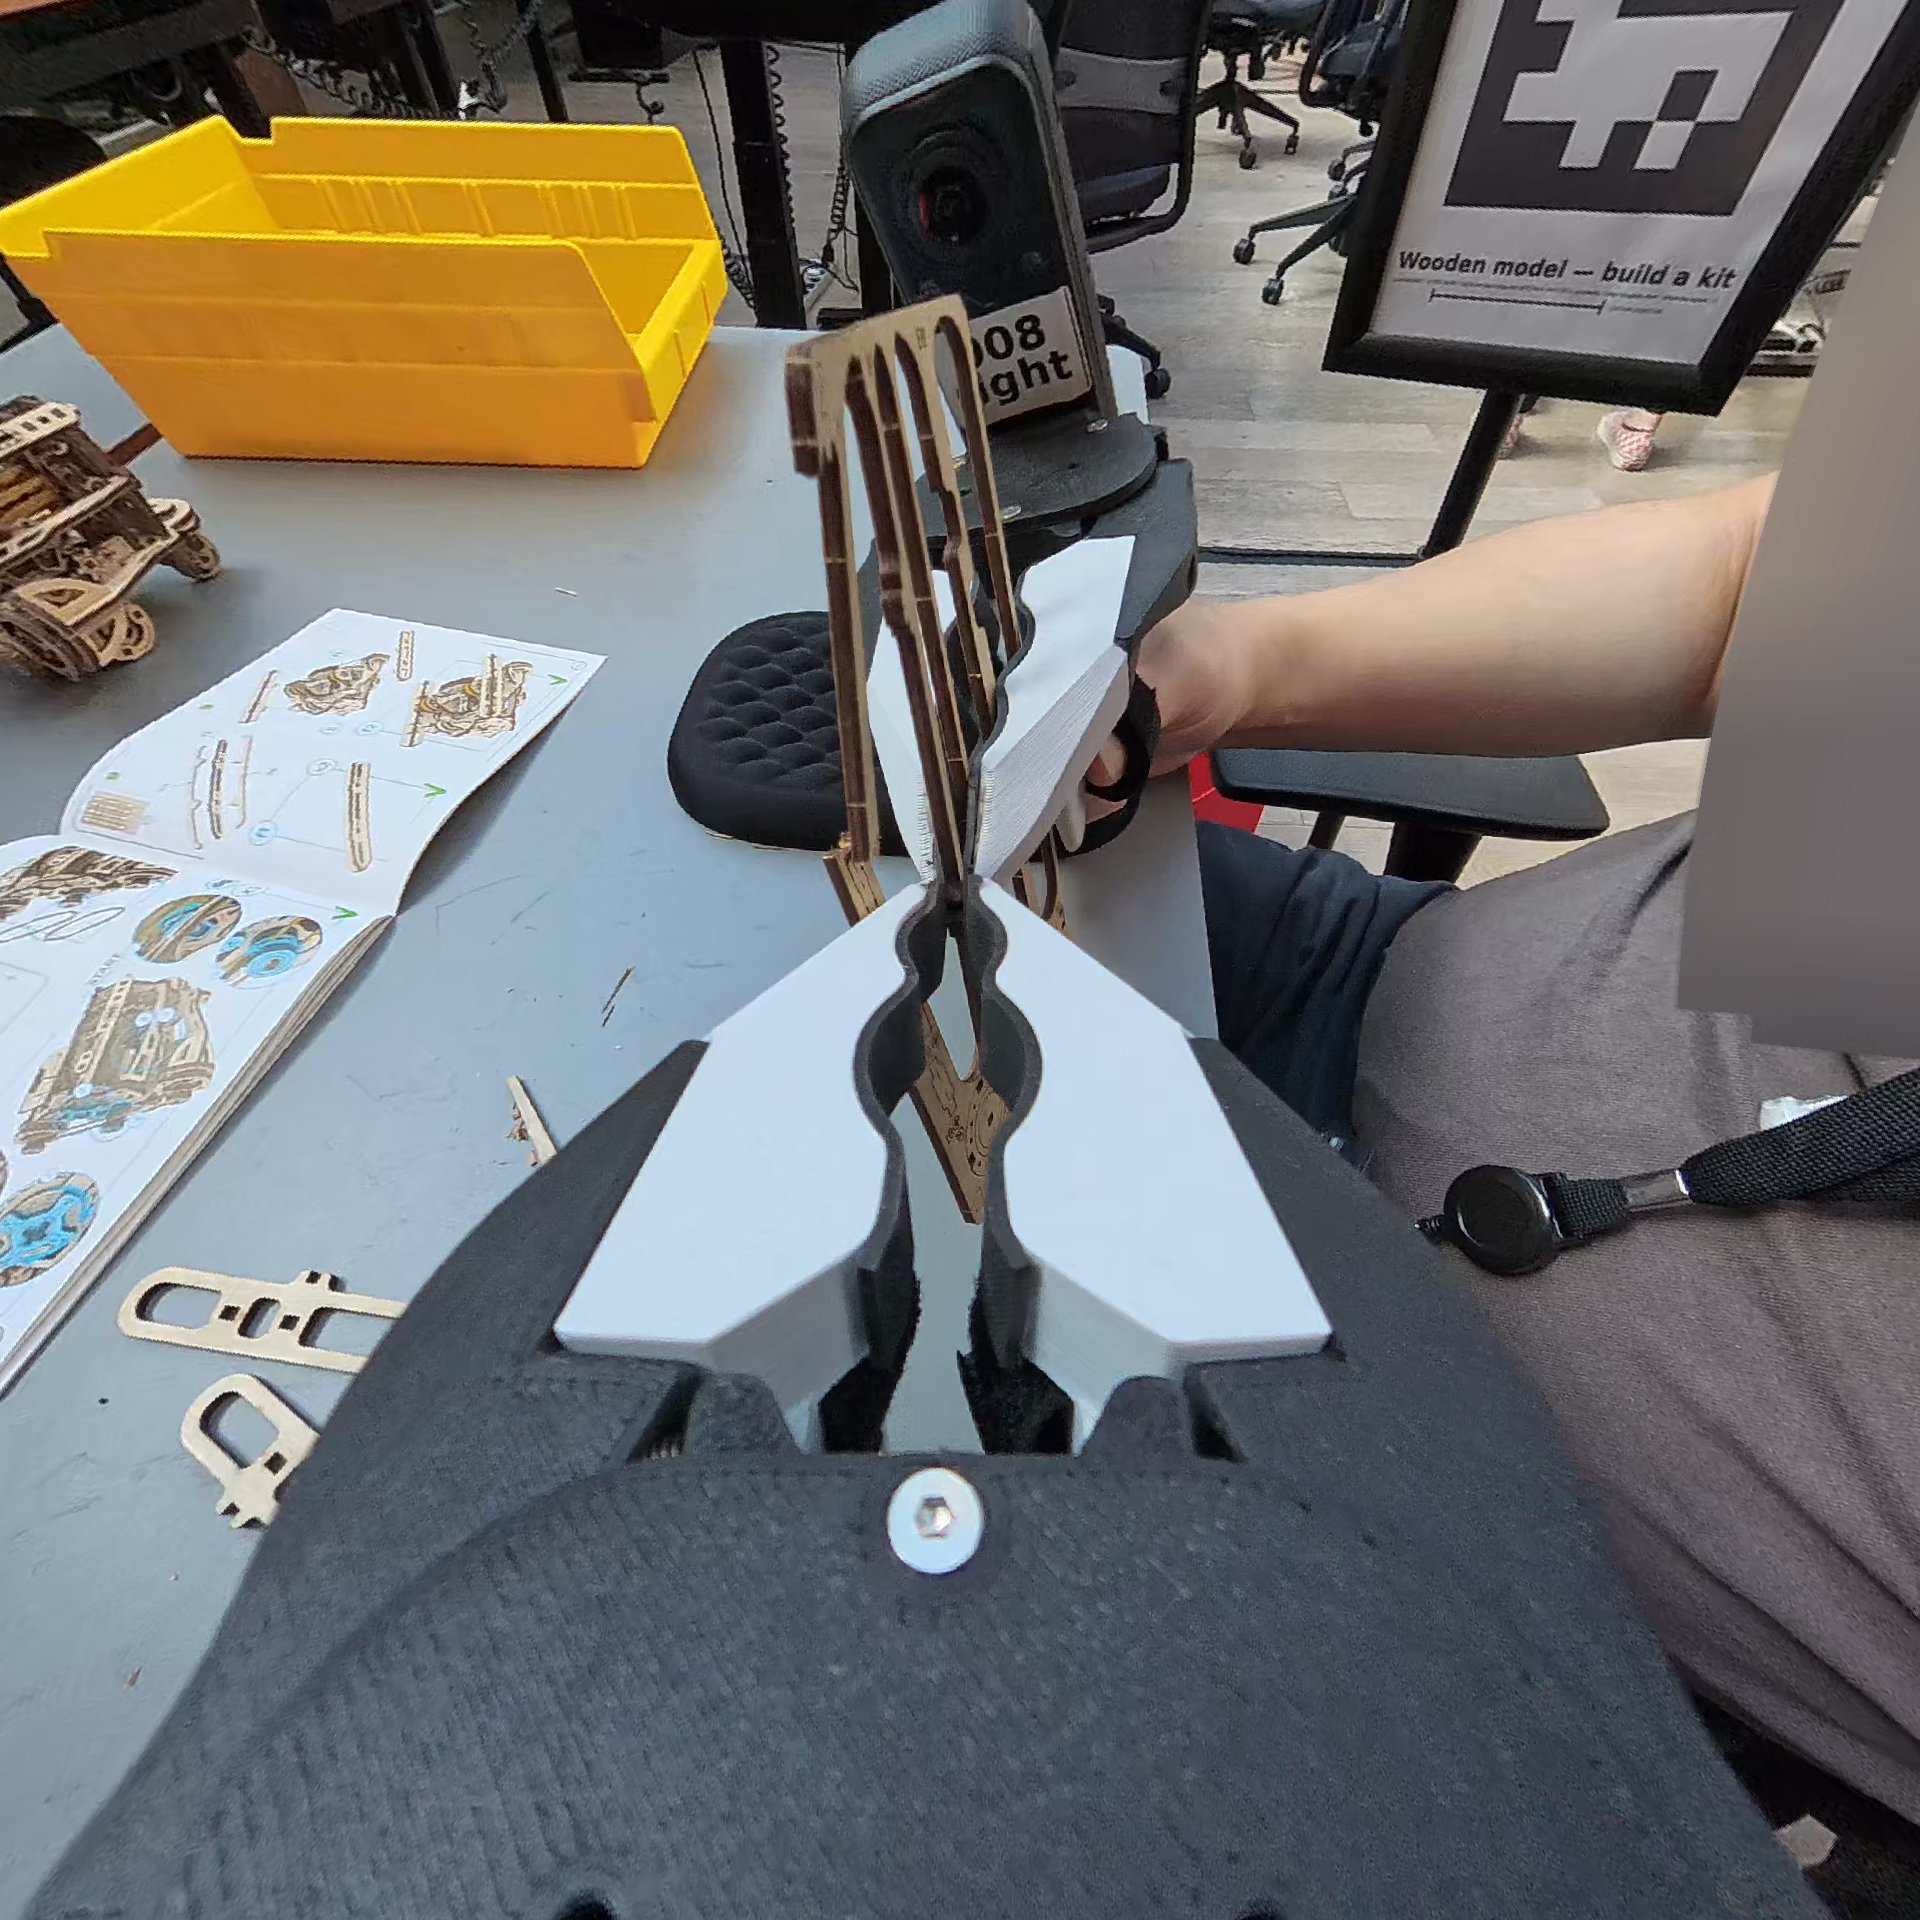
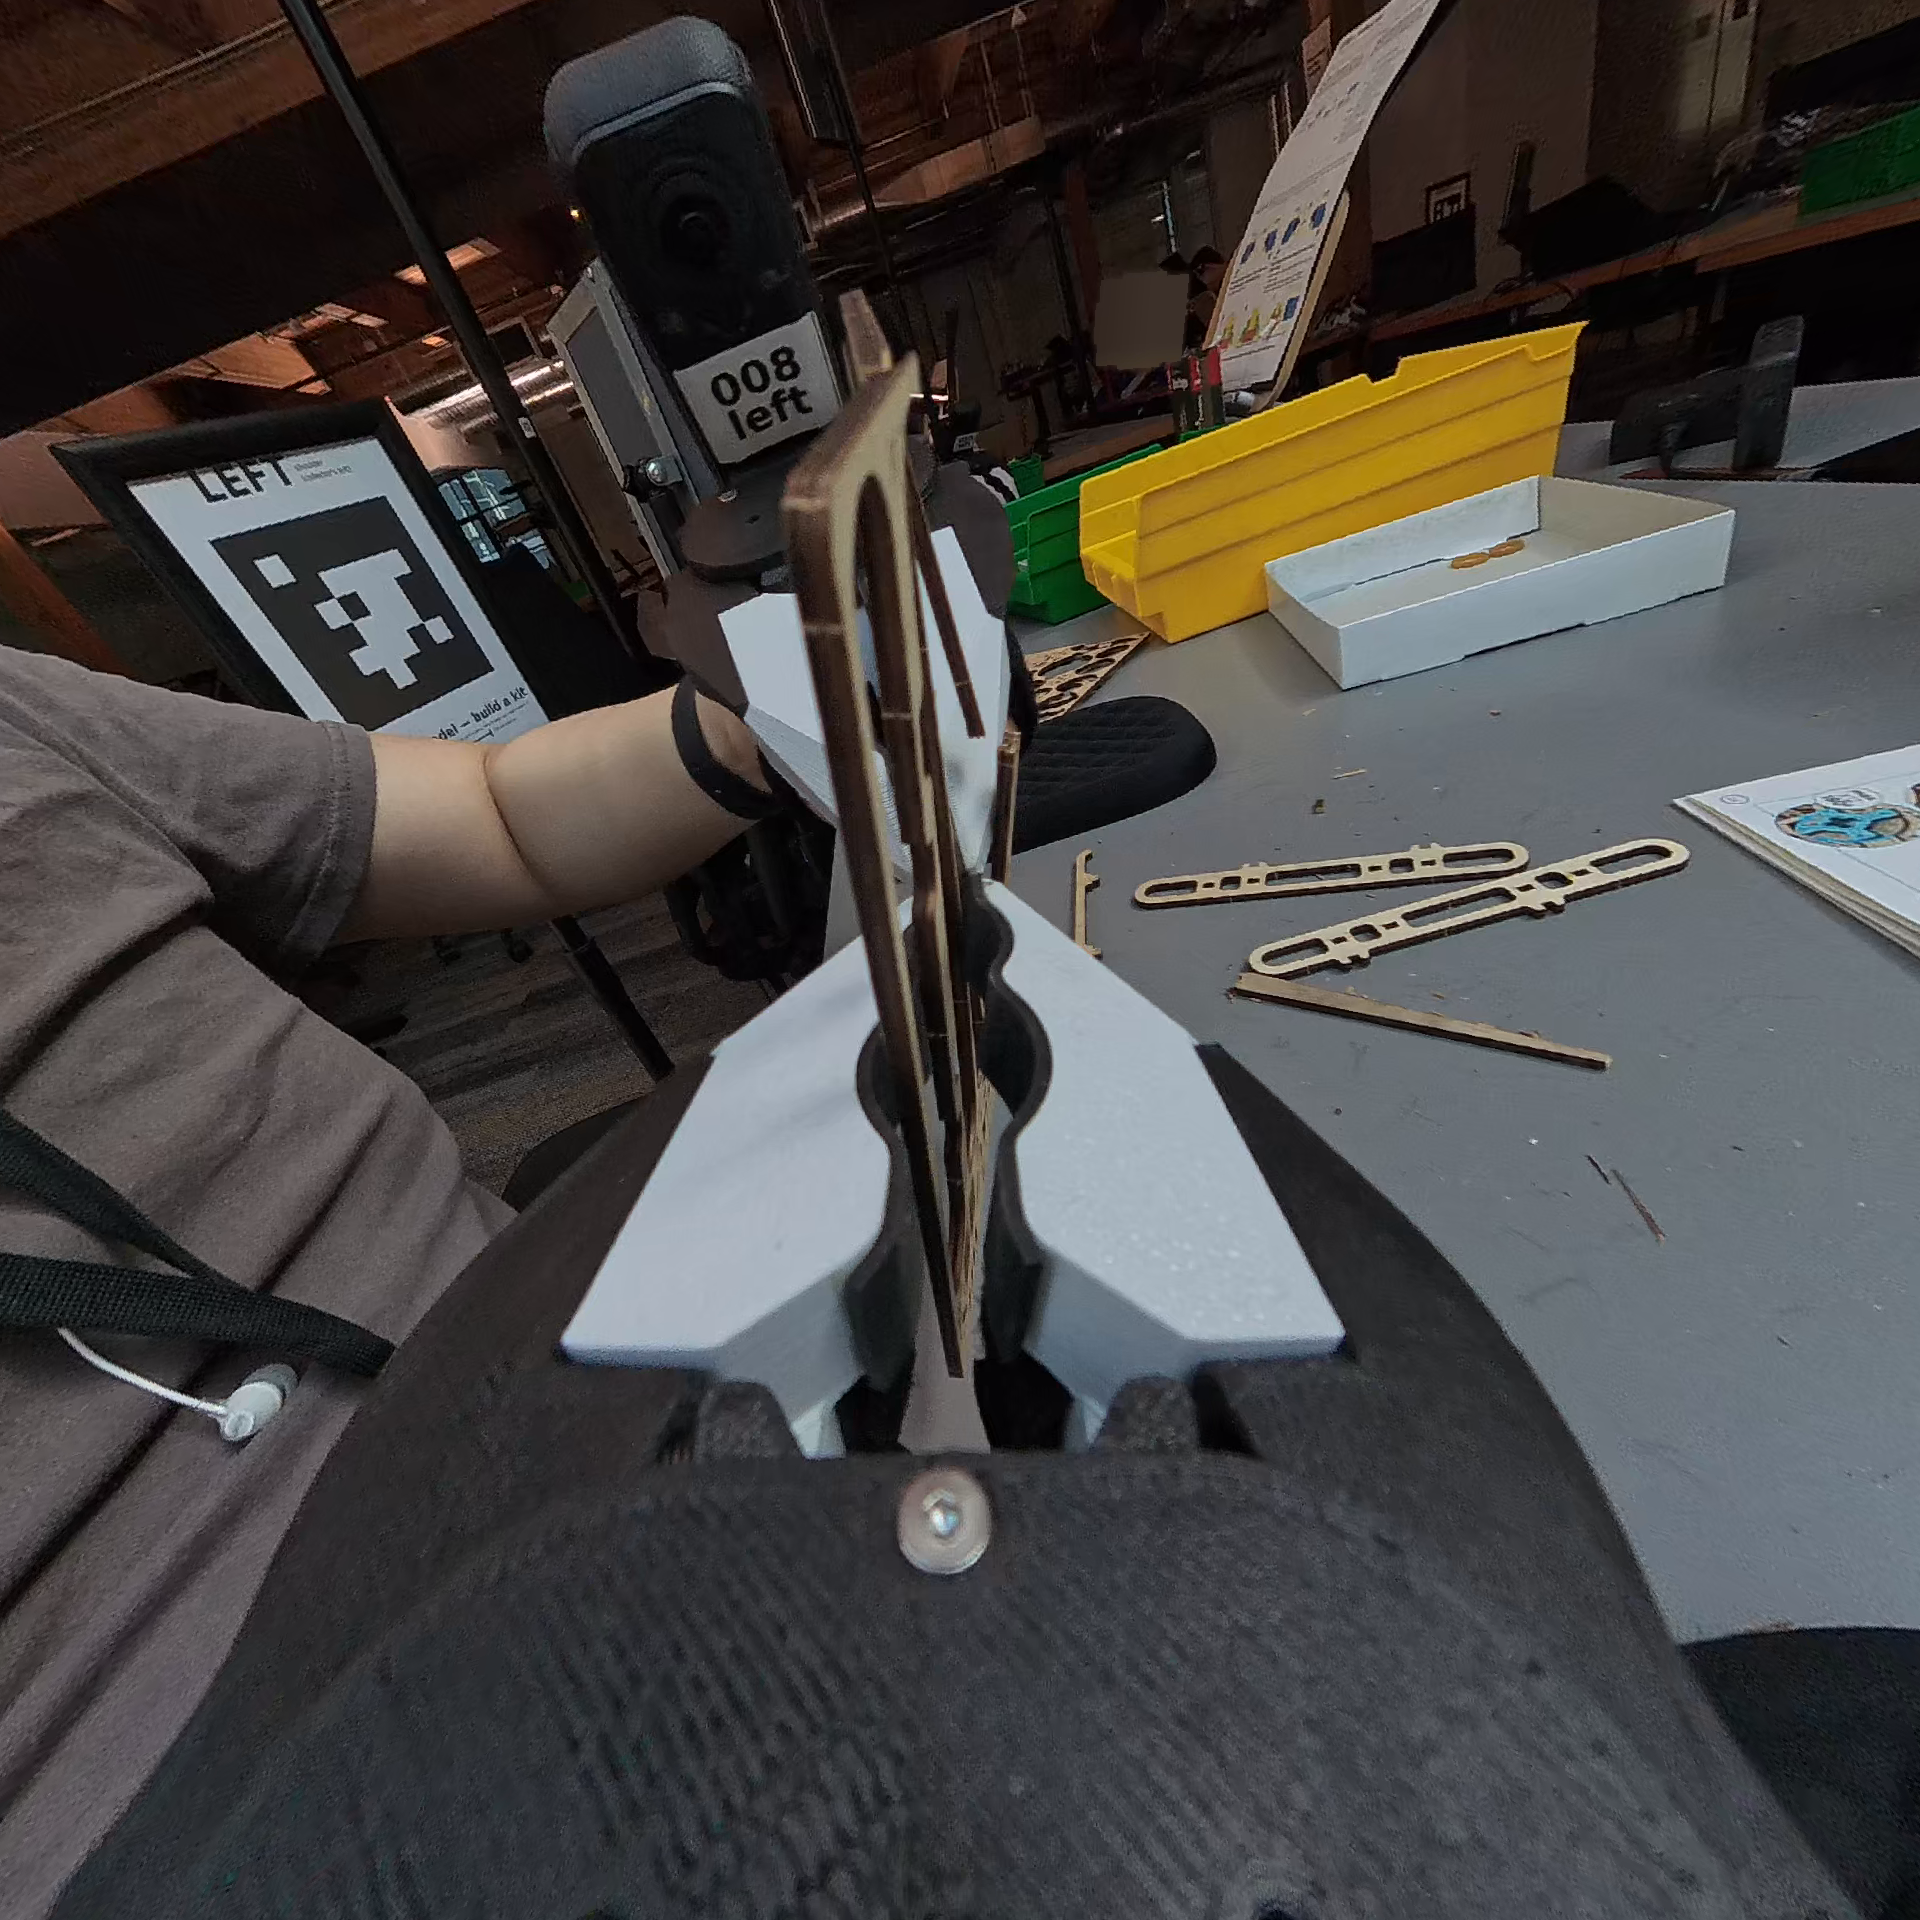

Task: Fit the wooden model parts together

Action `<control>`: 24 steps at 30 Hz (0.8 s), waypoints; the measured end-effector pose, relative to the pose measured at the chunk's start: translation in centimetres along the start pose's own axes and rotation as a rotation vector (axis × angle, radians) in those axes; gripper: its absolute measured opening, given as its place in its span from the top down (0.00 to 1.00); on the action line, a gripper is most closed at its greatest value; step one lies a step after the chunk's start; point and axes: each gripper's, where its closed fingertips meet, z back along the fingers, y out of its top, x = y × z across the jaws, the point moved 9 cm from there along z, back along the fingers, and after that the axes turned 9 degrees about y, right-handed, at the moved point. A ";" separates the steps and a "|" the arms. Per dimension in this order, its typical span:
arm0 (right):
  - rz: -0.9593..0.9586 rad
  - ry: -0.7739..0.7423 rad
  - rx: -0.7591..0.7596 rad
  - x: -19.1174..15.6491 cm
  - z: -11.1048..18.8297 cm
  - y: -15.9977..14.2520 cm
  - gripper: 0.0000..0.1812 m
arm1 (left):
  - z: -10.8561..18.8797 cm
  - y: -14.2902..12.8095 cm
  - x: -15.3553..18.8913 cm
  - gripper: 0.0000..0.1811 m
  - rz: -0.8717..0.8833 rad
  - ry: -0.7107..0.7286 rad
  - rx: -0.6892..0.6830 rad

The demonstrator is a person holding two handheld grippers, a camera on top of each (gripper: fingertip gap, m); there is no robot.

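We log one slotted wooden sheet (image 1: 902,582) upright above the table (image 1: 540,582) edge, its lower end hidden between pads. Left hand-held gripper (image 1: 951,904) and right hand-held gripper (image 2: 961,914), facing, both clamp it; loose wooden strips (image 2: 1455,914) at 2 o'clock.

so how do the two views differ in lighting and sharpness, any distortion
Left wrist view: bright, even daylight, the wooden sheet and booklet crisp, straight lines bowing toward the edges. Right wrist view: dimmer, background murky, the sheet dark against it and slightly soft up close, the same wide-angle bending at the table edge.
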 end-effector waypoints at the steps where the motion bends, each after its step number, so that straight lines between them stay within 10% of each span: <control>1: -0.001 0.014 0.003 -0.1 0.0 0.0 1.00 | 0.1 0.0 0.1 1.00 0.003 -0.014 0.011; 24: 0.026 0.209 0.087 -1.4 0.5 0.4 1.00 | 0.4 1.5 1.0 1.00 0.030 -0.205 0.071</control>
